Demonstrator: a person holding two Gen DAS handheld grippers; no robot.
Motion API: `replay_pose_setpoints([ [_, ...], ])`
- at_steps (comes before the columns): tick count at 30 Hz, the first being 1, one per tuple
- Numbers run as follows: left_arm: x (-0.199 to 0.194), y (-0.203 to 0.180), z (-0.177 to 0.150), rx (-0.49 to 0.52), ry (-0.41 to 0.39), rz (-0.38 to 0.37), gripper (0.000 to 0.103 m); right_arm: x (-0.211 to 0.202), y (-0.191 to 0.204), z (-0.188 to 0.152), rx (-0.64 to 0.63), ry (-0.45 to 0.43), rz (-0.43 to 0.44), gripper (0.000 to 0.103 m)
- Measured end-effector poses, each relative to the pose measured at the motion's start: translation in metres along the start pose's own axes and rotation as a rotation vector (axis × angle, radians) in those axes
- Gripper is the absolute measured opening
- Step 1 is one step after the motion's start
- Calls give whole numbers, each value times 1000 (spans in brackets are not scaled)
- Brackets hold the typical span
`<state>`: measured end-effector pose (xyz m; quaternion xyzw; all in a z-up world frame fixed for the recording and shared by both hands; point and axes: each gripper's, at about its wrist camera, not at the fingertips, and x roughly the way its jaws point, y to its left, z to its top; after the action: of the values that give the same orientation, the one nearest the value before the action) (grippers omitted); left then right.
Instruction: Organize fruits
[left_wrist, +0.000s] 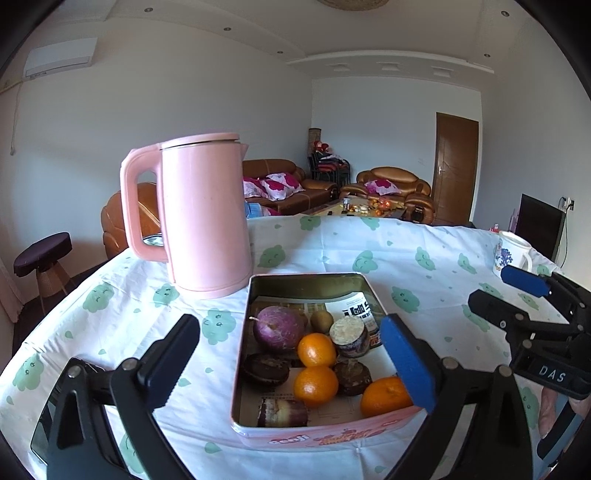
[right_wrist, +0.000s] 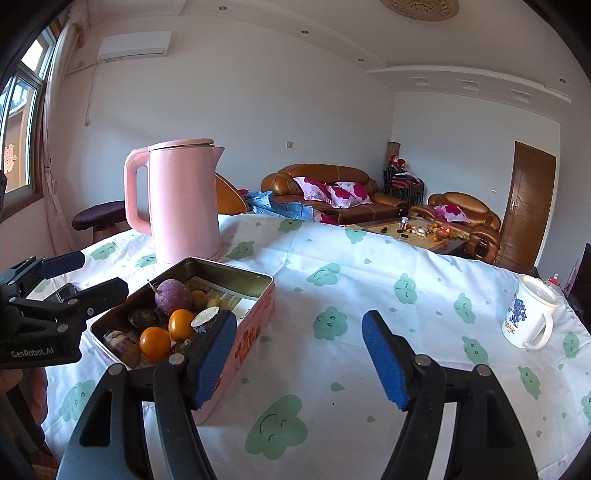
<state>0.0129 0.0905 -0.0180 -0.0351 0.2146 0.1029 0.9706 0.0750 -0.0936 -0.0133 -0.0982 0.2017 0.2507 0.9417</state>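
Observation:
A pink metal tin (left_wrist: 325, 432) lies on the cloud-print tablecloth (left_wrist: 406, 266). Inside it are three oranges (left_wrist: 316, 349), a round purple root (left_wrist: 277, 326), a kiwi (left_wrist: 321, 319), dark passion fruits (left_wrist: 266, 367) and cut purple tuber pieces (left_wrist: 349, 334). My left gripper (left_wrist: 290, 332) is open just before the tin, one finger left of it and the blue pad (left_wrist: 406, 362) over its right edge, holding nothing. My right gripper (right_wrist: 299, 321) is open over bare cloth right of the tin (right_wrist: 251, 332), its left pad (right_wrist: 216, 358) near the tin's wall. Each gripper shows in the other's view: the right gripper (left_wrist: 498, 291), the left gripper (right_wrist: 92, 275).
A tall pink kettle (left_wrist: 207, 214) stands just behind the tin's left corner. A white mug (right_wrist: 528, 317) with a blue print sits near the table's right edge. Beyond the table are a stool (left_wrist: 44, 254), brown sofas and a cluttered coffee table.

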Motion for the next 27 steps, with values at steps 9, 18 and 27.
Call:
replay_pose_setpoints([
  [9, 0, -1, 0, 4, -2, 1, 101, -6, -6, -3, 18, -14, -12, 78],
  [18, 0, -1, 0, 5, 0, 0, 101, -7, -7, -5, 22, -14, -15, 79],
  [27, 1, -5, -2, 17, 3, 1, 102, -8, -9, -6, 23, -19, -24, 79],
])
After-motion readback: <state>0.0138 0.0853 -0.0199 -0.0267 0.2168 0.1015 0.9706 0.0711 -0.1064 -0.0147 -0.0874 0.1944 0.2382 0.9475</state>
